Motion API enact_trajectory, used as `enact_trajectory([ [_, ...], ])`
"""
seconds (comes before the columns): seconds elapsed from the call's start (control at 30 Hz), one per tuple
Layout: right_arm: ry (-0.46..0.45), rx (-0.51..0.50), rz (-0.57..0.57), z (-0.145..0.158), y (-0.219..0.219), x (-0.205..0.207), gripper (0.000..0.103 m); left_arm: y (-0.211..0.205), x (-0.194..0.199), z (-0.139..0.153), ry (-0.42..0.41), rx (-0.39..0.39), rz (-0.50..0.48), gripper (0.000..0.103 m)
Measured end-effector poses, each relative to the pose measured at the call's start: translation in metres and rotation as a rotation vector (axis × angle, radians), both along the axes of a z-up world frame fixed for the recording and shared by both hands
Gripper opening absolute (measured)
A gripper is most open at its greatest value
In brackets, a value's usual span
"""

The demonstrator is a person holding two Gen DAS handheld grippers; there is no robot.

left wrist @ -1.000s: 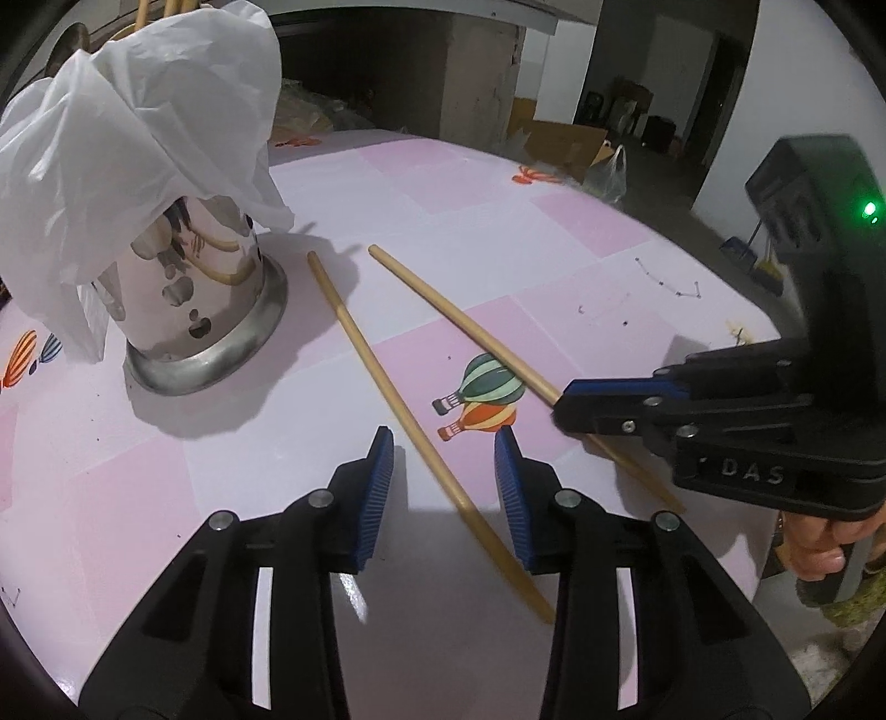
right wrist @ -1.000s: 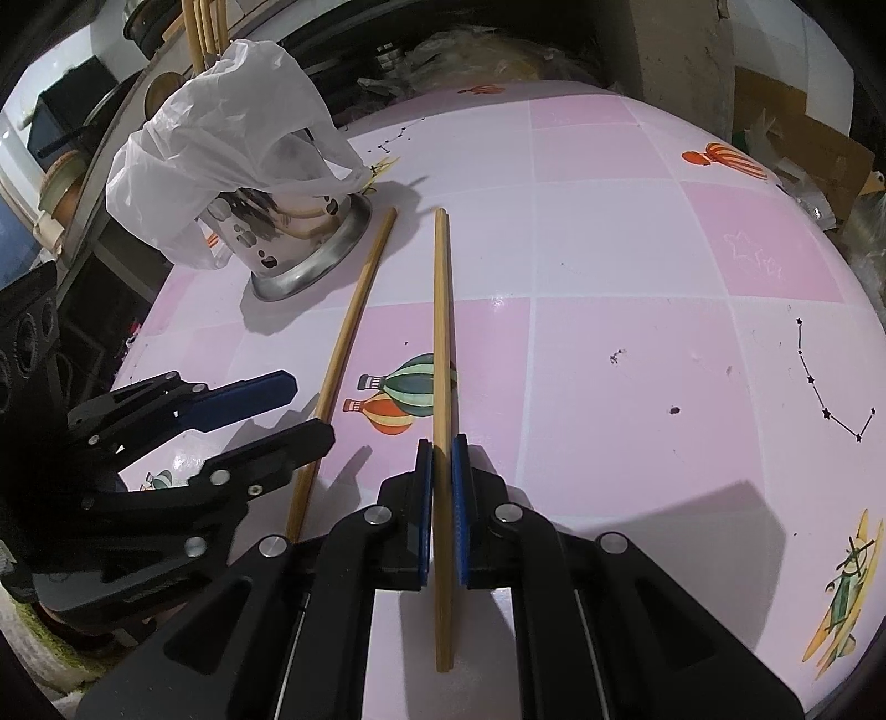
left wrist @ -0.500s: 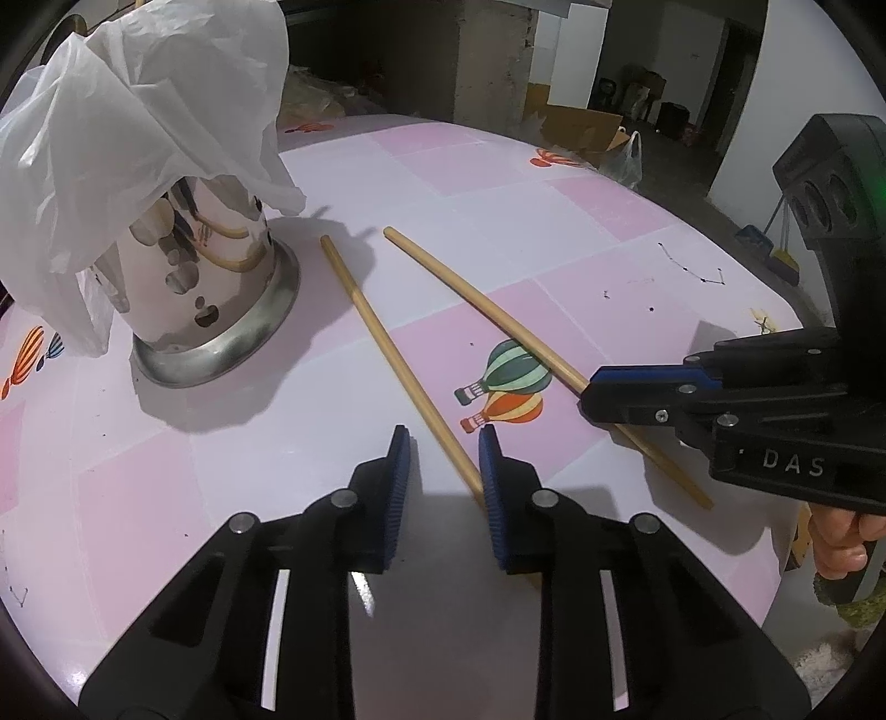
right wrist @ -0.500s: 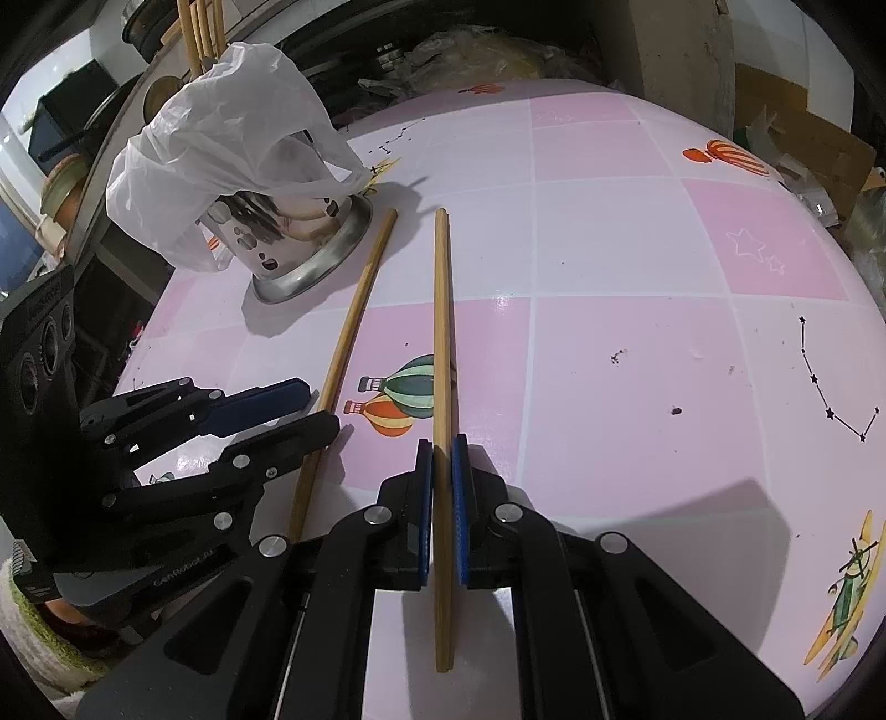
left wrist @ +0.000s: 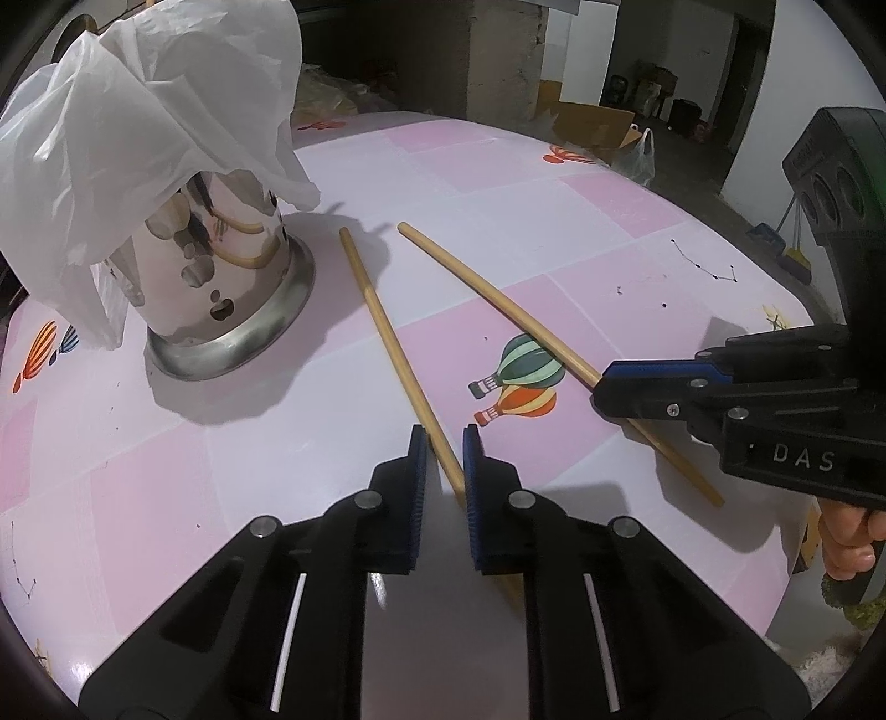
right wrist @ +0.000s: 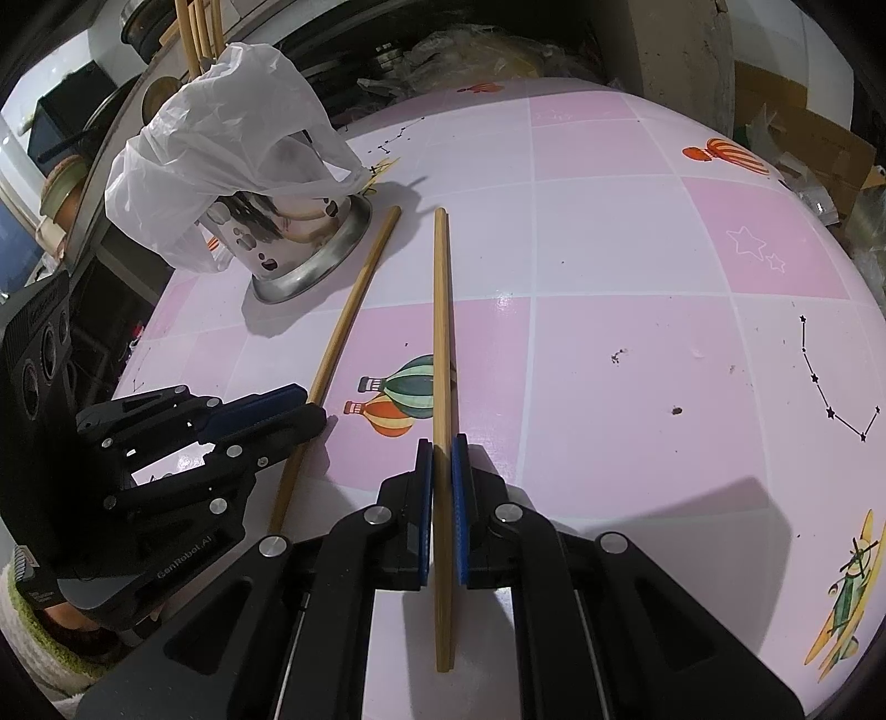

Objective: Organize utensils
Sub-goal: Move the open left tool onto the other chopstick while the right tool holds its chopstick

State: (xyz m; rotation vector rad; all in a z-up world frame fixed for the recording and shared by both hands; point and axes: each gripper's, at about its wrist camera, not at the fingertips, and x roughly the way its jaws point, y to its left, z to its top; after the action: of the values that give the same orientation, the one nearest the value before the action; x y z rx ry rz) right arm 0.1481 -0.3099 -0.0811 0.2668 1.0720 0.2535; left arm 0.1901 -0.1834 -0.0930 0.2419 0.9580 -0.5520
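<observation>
the left gripper [left wrist: 444, 437] is nearest in its own view, low over the pink and white table [left wrist: 166, 498]. its jaws have just been closing, and the left chopstick [left wrist: 387, 332] runs between the blue pads [left wrist: 416, 498]; a sliver of gap shows beside the stick, so i cannot tell whether the pads press on it yet. in the right wrist view the same gripper [right wrist: 310, 410] sits over the near part of that chopstick [right wrist: 343, 327].

the right gripper [right wrist: 441, 448] has its jaws clamped on the right chopstick [right wrist: 441, 332], the pads tight against both sides, with the near end of the stick poking out toward the camera. seen from the left wrist, this gripper [left wrist: 603, 387] covers the same stick [left wrist: 498, 299] close to its near end, and a hand [left wrist: 847, 531] shows below its handle.

taking the printed balloons [left wrist: 520, 382] as the landmark: the left chopstick lies just left of them, the right chopstick crosses their right edge, and both sticks lie flat on the table, reaching past the balloons toward the far left.

beyond the balloons, far left of them, the steel utensil holder [left wrist: 221, 299] stands upright near the far ends of the sticks. a white plastic bag [left wrist: 144, 127] is draped over its top, and more chopsticks [right wrist: 199, 33] stick up out of it.
</observation>
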Motion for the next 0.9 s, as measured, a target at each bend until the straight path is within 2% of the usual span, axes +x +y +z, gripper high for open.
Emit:
enact_trajectory([
  [0.9,0.000,0.003,-0.001,-0.0005,0.0005,0.0002,0.007,0.0019,-0.0015,-0.0007,0.001,-0.003,0.002,0.011],
])
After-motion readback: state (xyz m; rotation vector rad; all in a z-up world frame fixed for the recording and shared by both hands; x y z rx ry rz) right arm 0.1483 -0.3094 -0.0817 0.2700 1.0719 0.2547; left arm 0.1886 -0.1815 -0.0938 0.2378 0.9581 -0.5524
